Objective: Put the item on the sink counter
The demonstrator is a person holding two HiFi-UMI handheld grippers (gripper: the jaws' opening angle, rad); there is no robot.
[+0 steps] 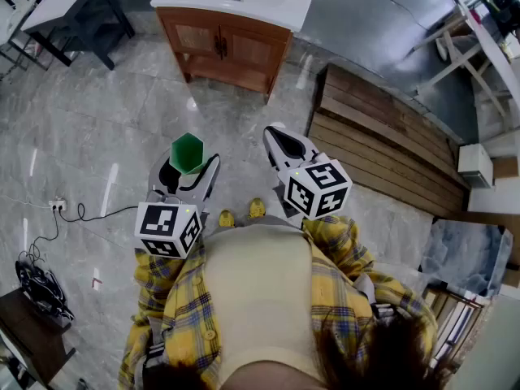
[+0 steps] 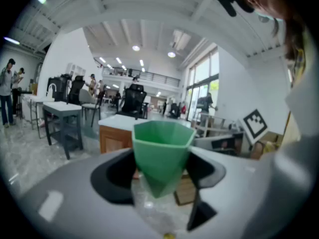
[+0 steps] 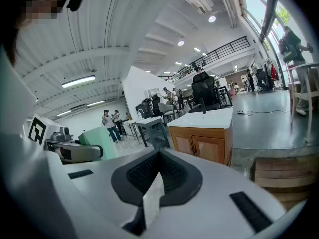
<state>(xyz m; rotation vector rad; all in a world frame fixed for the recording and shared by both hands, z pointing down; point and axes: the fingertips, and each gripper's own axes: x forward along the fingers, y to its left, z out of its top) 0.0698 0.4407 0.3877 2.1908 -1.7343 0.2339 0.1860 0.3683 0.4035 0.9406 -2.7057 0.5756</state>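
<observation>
A green faceted cup sits upright between the jaws of my left gripper, which is shut on it and held in front of the person's chest above the grey floor. In the left gripper view the cup fills the gap between the dark pads. My right gripper is beside it to the right, shut with nothing in it; its pads meet at the tips. The sink cabinet, with wooden doors and a white counter, stands well ahead; it appears as the cabinet in the right gripper view.
A stack of wooden boards lies on the floor to the right. A dark-legged table stands at the far left. A power strip with a cable lies on the floor at left. Several people stand far off.
</observation>
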